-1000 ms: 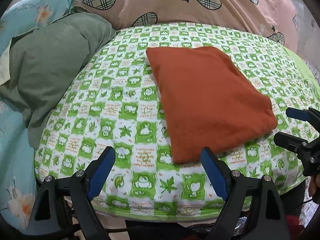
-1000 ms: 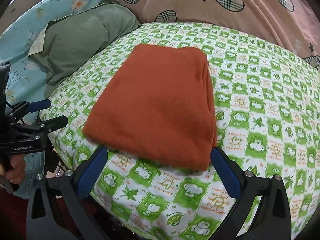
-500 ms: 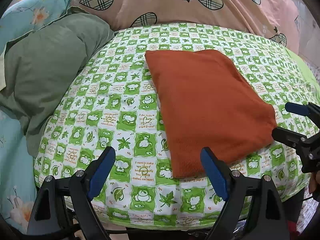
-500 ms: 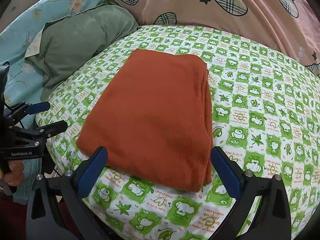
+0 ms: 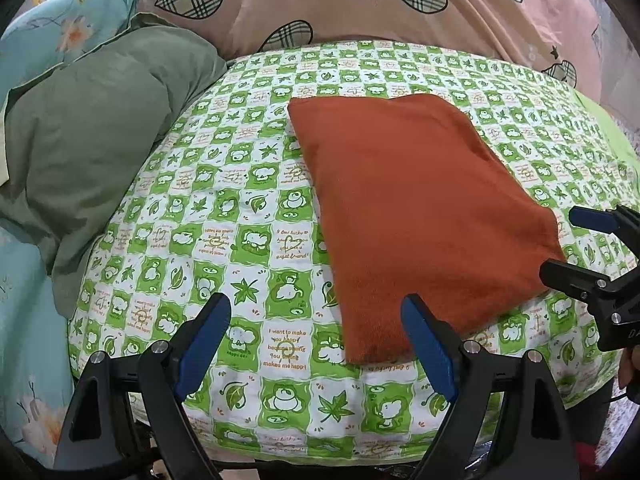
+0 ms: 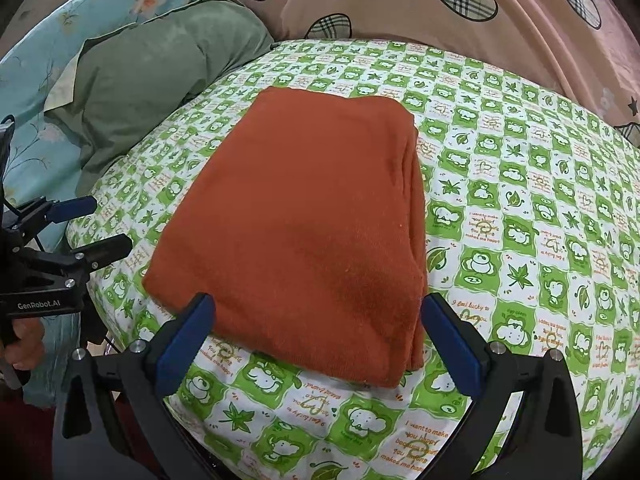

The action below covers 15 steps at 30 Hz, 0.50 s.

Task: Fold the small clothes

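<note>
A folded rust-orange cloth (image 5: 416, 208) lies flat on a green-and-white checked cushion (image 5: 248, 240); it also shows in the right wrist view (image 6: 304, 232). My left gripper (image 5: 316, 336) is open and empty, above the cushion's near edge, with the cloth's near left corner by its right finger. My right gripper (image 6: 316, 336) is open and empty, its fingers astride the cloth's near edge without gripping it. Each gripper shows in the other's view: the right one (image 5: 560, 244) beside the cloth's right corner, the left one (image 6: 104, 228) left of the cloth.
A green pillow (image 5: 92, 148) lies left of the cushion, over light blue floral bedding (image 5: 24, 320). A pink quilt with plaid hearts (image 5: 360, 4) rises behind. The cushion (image 6: 520, 208) spreads to the right of the cloth.
Both grippers have moved forward over the cushion's near edge toward the cloth. The cloth has not moved. Both stay open.
</note>
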Motion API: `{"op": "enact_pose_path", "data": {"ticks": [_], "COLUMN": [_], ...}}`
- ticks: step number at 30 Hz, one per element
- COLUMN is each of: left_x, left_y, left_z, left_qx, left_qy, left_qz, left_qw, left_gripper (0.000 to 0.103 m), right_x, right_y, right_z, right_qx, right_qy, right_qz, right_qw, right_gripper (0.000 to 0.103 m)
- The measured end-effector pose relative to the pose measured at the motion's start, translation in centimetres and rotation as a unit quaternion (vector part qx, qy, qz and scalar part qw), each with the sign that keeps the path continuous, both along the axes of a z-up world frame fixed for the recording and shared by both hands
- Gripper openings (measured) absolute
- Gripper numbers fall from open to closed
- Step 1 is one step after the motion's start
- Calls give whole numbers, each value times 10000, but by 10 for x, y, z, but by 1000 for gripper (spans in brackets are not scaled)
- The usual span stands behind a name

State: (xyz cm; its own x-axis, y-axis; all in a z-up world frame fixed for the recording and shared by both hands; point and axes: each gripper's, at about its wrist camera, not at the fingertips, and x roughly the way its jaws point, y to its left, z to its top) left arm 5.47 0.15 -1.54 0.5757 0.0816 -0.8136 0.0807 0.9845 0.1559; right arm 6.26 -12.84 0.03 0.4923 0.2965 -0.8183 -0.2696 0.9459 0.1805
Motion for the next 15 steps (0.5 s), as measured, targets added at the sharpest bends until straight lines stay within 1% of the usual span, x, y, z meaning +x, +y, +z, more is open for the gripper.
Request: {"op": "enact_pose_path", "data": {"ticks": [15], "left_x": [6], "left_y": [-4], "left_z": [-3], "left_qx": [49], "left_qy": [6], "left_qz": [-44], "left_qw": [10000], "left_gripper": [88], "right_x": [3], "right_y": [1], "right_z": [2], "right_qx": [27], "right_qy": [-19], "right_qz": [-26], "right_qw": [10000], "right_gripper": [102]}}
